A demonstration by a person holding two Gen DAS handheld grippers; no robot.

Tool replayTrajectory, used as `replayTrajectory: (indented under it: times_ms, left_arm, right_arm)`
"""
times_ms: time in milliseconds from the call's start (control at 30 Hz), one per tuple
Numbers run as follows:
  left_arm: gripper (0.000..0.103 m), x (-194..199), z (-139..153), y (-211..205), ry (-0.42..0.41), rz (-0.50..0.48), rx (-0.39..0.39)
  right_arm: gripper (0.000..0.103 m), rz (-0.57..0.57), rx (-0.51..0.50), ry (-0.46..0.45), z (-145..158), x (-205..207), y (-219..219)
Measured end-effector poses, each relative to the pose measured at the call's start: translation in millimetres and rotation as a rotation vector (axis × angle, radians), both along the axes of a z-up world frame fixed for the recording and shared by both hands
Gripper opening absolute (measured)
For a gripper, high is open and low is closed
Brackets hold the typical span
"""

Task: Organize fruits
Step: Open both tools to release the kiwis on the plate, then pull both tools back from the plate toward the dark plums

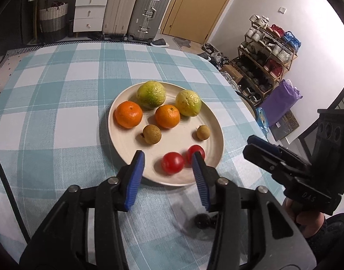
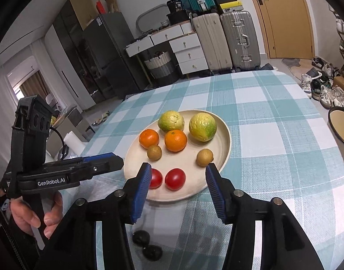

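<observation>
A cream plate (image 1: 127, 144) (image 2: 223, 132) on the checked tablecloth carries two yellow-green citrus fruits (image 1: 151, 94) (image 2: 202, 126), two oranges (image 1: 128, 114) (image 2: 175, 140), two brown longans (image 1: 152, 134) (image 2: 204, 157) and two red tomatoes (image 1: 172, 163) (image 2: 175, 178). My left gripper (image 1: 167, 153) (image 2: 117, 158) hovers over the plate's near rim, open, its blue pads either side of the tomatoes without touching them. At the plate's near right side my right gripper (image 2: 178, 165) (image 1: 249, 144) is open too, with nothing held. Two small dark round things (image 2: 140, 236) (image 1: 202, 220) lie on the cloth under the grippers.
The table's (image 1: 59, 112) far edge (image 2: 163, 87) faces suitcases (image 1: 149, 11), white drawers (image 1: 88, 11) and a door (image 1: 194, 6). A shoe rack (image 1: 266, 56) stands right of the table. A round dark-rimmed object (image 2: 340, 123) sits past the right edge. A hand (image 2: 32, 213) holds the left gripper.
</observation>
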State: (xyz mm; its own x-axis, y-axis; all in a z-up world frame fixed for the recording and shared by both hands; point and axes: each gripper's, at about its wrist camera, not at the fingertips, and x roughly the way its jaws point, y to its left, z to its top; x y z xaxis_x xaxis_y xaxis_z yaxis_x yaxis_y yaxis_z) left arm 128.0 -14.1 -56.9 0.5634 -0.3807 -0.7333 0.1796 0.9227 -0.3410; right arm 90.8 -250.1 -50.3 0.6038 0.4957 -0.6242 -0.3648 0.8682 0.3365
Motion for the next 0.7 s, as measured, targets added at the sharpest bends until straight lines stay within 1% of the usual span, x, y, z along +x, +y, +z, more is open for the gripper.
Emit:
replayTrajectory:
  times_ms: [67, 133, 200, 233, 267, 300, 367, 433, 500, 600, 700]
  left_arm:
    - [0.045, -6, 2, -1, -0.007, 0.004, 0.016]
    - [0.047, -13, 5, 0, -0.011, 0.011, 0.021]
    - [0.053, -19, 6, 1, -0.011, 0.020, 0.025]
    - [0.056, -23, 7, 1, -0.012, 0.029, 0.031]
    - [0.062, -26, 8, 2, -0.012, 0.038, 0.036]
    - [0.065, -30, 8, 3, -0.014, 0.046, 0.034]
    - [0.066, -36, 9, 5, -0.016, 0.053, 0.024]
    - [0.070, -44, 10, 7, -0.016, 0.070, 0.033]
    - [0.077, -50, 9, 7, -0.019, 0.083, 0.043]
    - [0.079, -58, 9, 8, -0.024, 0.095, 0.053]
    - [0.080, -65, 7, 7, -0.022, 0.103, 0.061]
  right_arm:
    - [0.059, -0.004, 0.005, -0.014, 4, -5, -1]
    - [0.073, -0.009, 0.012, -0.029, 7, -11, -3]
    - [0.081, -0.020, 0.020, -0.045, 10, -17, -5]
    - [0.083, -0.023, 0.025, -0.050, 11, -19, -6]
    - [0.083, -0.024, 0.028, -0.052, 11, -21, -6]
    - [0.083, -0.025, 0.030, -0.050, 12, -23, -7]
    - [0.084, -0.030, 0.031, -0.042, 12, -27, -8]
    - [0.085, -0.032, 0.033, -0.042, 12, -31, -10]
    - [0.087, -0.035, 0.034, -0.043, 13, -36, -11]
    - [0.089, -0.035, 0.034, -0.049, 15, -43, -12]
    - [0.095, -0.045, 0.030, -0.058, 16, -50, -13]
